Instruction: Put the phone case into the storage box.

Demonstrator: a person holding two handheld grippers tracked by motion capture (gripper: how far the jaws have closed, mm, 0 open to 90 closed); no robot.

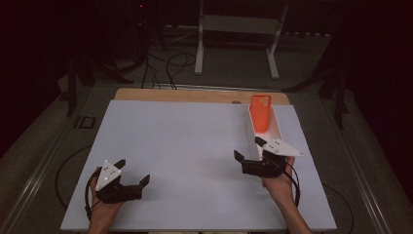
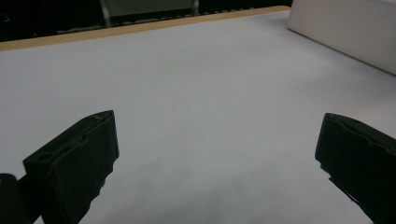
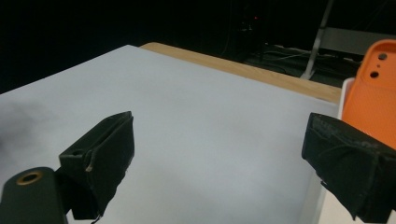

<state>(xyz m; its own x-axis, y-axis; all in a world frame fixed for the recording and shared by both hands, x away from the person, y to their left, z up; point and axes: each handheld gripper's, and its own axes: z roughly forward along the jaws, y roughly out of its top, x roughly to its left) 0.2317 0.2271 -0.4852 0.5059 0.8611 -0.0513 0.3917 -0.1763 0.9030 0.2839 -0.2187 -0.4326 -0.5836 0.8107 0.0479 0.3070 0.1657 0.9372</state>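
In the high view, an orange phone case (image 1: pixel 261 113) is seen right of centre in the upper half of the frame, leaning inside a long white tray (image 1: pixel 277 127) that runs from the upper middle down toward the lower right. The case's long axis is aligned with the tray's length, pointing away from the person. The right gripper (image 1: pixel 250 155) is held at the near end of that tray, just below the case in the frame, with its jaws spread wide and nothing between them. The left gripper (image 1: pixel 133 171) is held at the lower left, well apart from the tray, also spread wide and empty. The pale table (image 1: pixel 185 151) between them is bare.

In the left gripper view, the two black jaws are seen far apart at the lower corners of the frame, with bare table surface between. The tray's white wall (image 2: pixel 345 28) is visible at the upper right, some way off.

In the right gripper view, the jaws are again seen wide apart and empty. The phone case (image 3: pixel 373 88) stands at the right edge of the frame, just above and behind the right-hand jaw, its camera holes toward the top.

The case is judged to lie ahead and slightly to the right of the right gripper, which is much the nearer one, so a reach forward along the tray would be called for.
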